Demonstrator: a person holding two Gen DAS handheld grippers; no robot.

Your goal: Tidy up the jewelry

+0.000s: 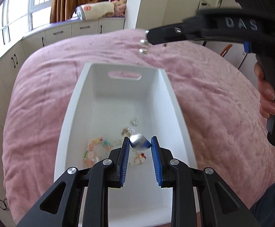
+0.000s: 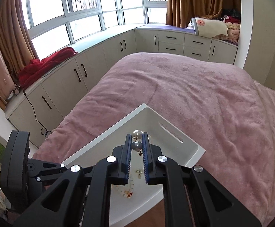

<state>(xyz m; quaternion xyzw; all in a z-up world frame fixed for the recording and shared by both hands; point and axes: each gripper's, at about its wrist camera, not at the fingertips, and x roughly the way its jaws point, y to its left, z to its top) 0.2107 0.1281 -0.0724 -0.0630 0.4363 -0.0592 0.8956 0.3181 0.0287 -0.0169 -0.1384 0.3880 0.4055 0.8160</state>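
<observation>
A white bin (image 1: 75,117) with a slot handle sits on the pink bed cover. In it lie a colourful bead bracelet (image 1: 97,147), a clear piece (image 1: 135,121) and other small jewelry. My left gripper (image 1: 139,143) is over the bin, its blue pads around a silver drop-shaped pendant (image 1: 139,142). My right gripper (image 2: 137,145) is shut on a pearl bead string (image 2: 136,145) above the bin (image 2: 192,149). In the left wrist view the right gripper (image 1: 149,37) hovers above the bin's far end with pearls (image 1: 143,46) hanging from its tips.
The pink bed cover (image 2: 203,94) spreads around the bin. Cream cabinets (image 2: 92,66) with a window seat run along the left and far side, with a red garment (image 2: 46,64) and folded blankets (image 2: 211,27) on top.
</observation>
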